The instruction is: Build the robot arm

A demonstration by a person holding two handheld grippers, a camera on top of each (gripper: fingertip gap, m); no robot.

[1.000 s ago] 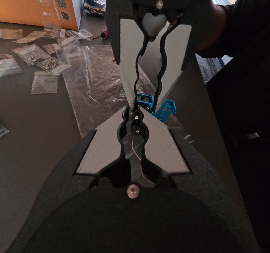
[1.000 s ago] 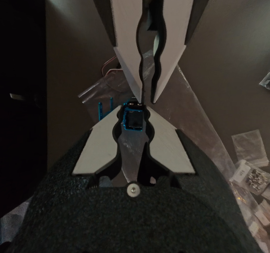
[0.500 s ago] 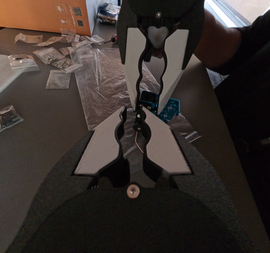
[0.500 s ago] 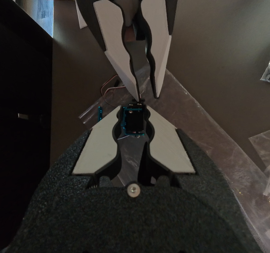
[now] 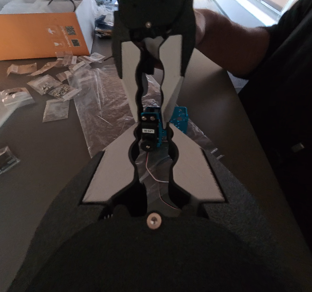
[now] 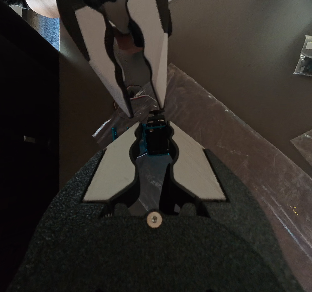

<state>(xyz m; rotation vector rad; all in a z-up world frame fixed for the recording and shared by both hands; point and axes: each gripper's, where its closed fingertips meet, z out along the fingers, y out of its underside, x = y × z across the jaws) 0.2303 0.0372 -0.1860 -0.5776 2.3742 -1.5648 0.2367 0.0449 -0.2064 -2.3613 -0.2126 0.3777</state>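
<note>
A black servo (image 5: 147, 132) sits in a blue metal bracket (image 5: 159, 132) above a clear plastic bag on the dark table. My right gripper (image 6: 153, 123) is shut on the servo (image 6: 157, 142) and bracket and holds them up. In the left wrist view it comes down from the top (image 5: 151, 123). My left gripper (image 5: 152, 128) is open, its fingers on either side of the servo's round horn end with gaps. In the right wrist view it comes in from above (image 6: 146, 112), one fingertip (image 6: 161, 105) right at the horn. The servo's thin wire (image 5: 152, 172) hangs loose.
A second blue bracket (image 5: 179, 116) lies on the large clear bag (image 5: 104, 101). Small bags of screws (image 5: 55, 88) and an orange box (image 5: 42, 35) are at the left. A bag of black parts (image 6: 303, 61) lies apart. A person's arm (image 5: 228, 39) and the table edge are at the right. My two grippers' fingertips are within a few centimetres of each other.
My left gripper has opened and let go of the servo's horn end. The right gripper keeps its hold, and the servo now shows its labelled side to the left wrist view.
</note>
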